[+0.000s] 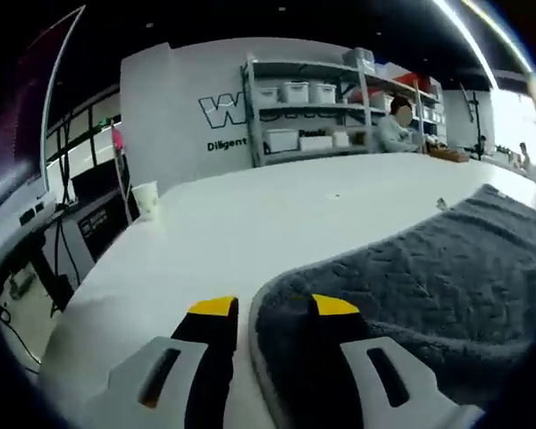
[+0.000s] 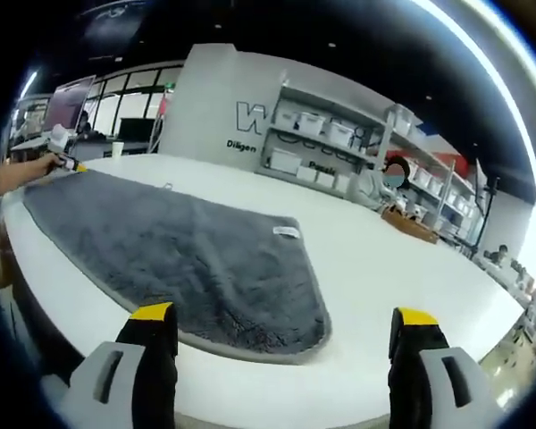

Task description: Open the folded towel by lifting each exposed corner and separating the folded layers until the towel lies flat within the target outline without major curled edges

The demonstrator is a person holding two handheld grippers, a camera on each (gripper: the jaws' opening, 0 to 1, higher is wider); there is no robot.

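A grey fluffy towel (image 2: 179, 259) lies spread on the white table (image 2: 384, 268), with a small white label (image 2: 286, 232) near its right edge. My right gripper (image 2: 284, 315) hangs open above the towel's near rounded corner, its jaws wide apart and holding nothing. At the towel's far left end a hand holds my left gripper (image 2: 67, 163). In the left gripper view the left gripper (image 1: 275, 307) has its jaws close together, with the towel's corner edge (image 1: 261, 322) filling the gap between them. The rest of the towel (image 1: 429, 277) stretches away to the right.
A paper cup (image 1: 146, 198) stands near the table's far left edge. Behind the table are shelves with white bins (image 1: 313, 116) and a seated person (image 1: 395, 125). A shallow basket (image 2: 411, 223) lies on the table's far side. The table edge (image 2: 250, 393) runs just below my right gripper.
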